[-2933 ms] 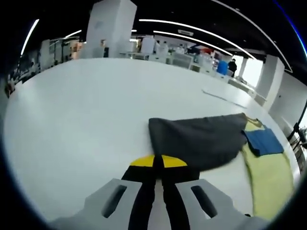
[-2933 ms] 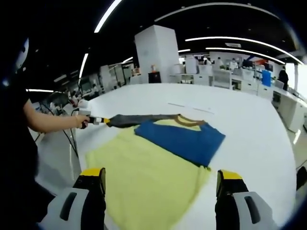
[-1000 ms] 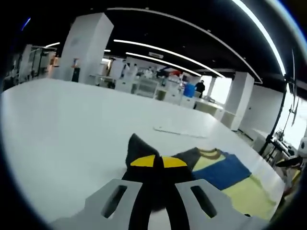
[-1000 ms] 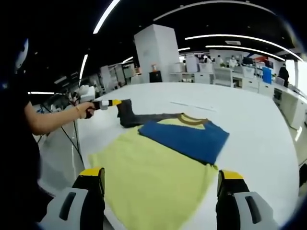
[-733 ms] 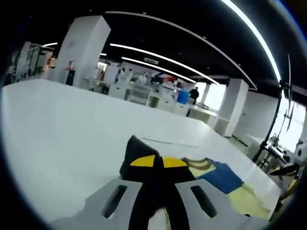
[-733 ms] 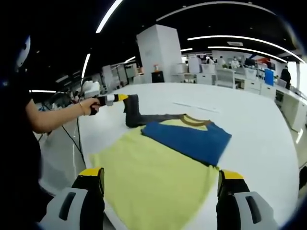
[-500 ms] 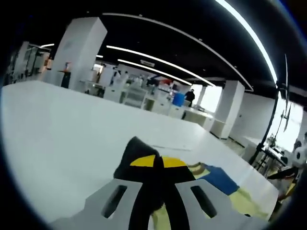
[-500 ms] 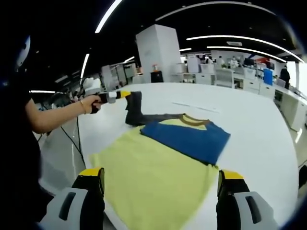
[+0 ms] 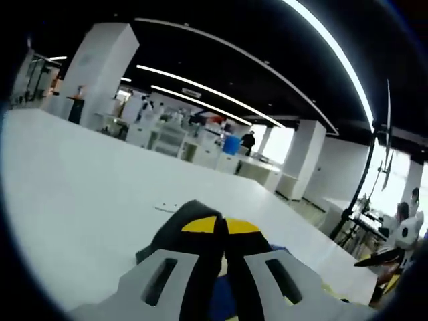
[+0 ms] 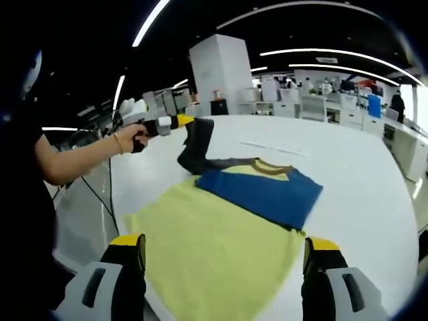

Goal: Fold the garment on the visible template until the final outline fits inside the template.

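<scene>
One dark sleeve [image 10: 196, 148] pinched in left gripper [image 10: 179, 122] jaws, apparently lifted, right gripper [image 10: 224, 257] jaws wide, empty.

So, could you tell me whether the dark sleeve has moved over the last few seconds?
Yes. The left claw has lifted the dark sleeve off the table, up and inward toward the blue fold.
</scene>
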### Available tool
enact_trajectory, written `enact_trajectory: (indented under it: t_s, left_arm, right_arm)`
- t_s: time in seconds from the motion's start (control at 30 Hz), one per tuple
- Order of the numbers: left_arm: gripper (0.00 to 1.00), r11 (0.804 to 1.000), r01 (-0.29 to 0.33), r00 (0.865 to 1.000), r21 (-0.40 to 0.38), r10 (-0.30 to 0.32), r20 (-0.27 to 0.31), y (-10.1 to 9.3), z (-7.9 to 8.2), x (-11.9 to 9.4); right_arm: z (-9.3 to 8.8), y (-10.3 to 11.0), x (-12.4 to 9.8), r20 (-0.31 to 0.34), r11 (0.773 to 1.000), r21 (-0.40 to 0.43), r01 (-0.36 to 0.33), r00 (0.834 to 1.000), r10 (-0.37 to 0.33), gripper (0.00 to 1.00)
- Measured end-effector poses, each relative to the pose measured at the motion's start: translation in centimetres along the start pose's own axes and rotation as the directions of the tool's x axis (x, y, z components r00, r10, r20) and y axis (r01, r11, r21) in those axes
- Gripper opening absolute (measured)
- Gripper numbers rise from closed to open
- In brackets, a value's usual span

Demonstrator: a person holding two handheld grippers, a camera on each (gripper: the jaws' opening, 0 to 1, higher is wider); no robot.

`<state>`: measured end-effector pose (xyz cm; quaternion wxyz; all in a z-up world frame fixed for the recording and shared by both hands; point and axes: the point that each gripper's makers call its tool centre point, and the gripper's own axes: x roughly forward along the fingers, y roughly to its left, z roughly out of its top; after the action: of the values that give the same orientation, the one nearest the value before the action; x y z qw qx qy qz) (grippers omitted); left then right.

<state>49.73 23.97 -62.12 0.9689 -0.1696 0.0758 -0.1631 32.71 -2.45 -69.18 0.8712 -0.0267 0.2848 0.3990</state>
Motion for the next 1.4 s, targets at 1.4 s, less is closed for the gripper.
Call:
enact_trajectory:
  t_s: [1.4]
  left_arm:
    - [0.00, 0.970, 0.237, 0.913, 0.054, -0.204, -0.353, -11.1, -17.8, 5.9]
  right_arm:
    - [-2.6, -2.3, -0.7, -0.044, 0.997, 0.050, 0.062, 0.997, -0.060, 0.96]
